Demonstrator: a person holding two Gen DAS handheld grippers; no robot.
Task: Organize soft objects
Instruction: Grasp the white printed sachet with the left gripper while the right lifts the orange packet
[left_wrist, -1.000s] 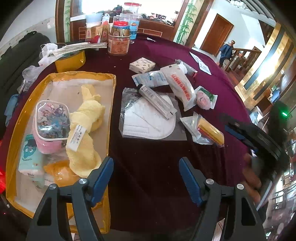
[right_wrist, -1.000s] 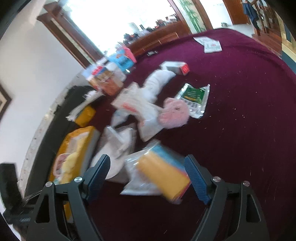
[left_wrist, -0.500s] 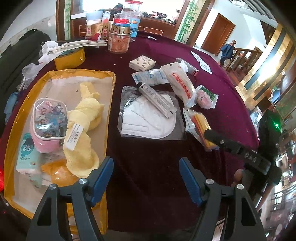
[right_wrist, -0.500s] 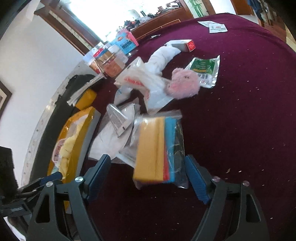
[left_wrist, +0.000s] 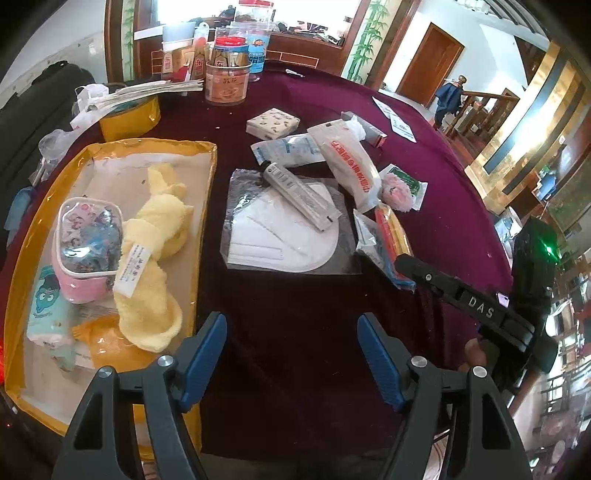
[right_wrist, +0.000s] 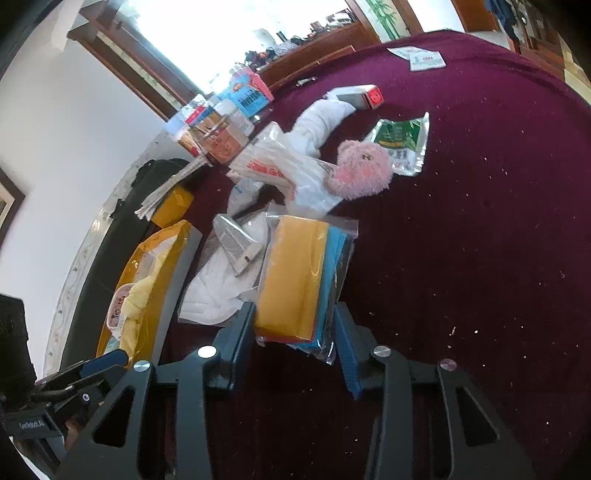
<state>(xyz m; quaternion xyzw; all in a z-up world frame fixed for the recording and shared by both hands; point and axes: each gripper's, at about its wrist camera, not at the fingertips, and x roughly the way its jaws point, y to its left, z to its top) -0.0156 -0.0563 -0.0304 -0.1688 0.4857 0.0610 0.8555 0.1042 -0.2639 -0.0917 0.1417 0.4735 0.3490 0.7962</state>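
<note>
Surface: we see a maroon tablecloth (left_wrist: 303, 325), speckled with crumbs.
Room: wooden door (left_wrist: 428, 62), staircase.
Writing: "DAS" on our right gripper (right_wrist: 295, 328).
Tongs: right closing, pinching the cloth pack (right_wrist: 303, 273); left gripper (left_wrist: 291, 354) spread, empty.

The near end of the clear packet of coloured cloths (right_wrist: 301, 280) sits between the right gripper (right_wrist: 295, 332) fingers, so how firmly the closing jaws press it cannot be told. From the left wrist view the same packet is partly covered by the right gripper's black body. Left of the left gripper (left_wrist: 291, 354), the yellow tray (left_wrist: 207, 206) is cut by the picture's edge, and the orange pouch (left_wrist: 99, 343) lies half under the yellow towel (left_wrist: 155, 258). Far ahead of the tongs, the jar labels (left_wrist: 225, 83) are too small to read.
</note>
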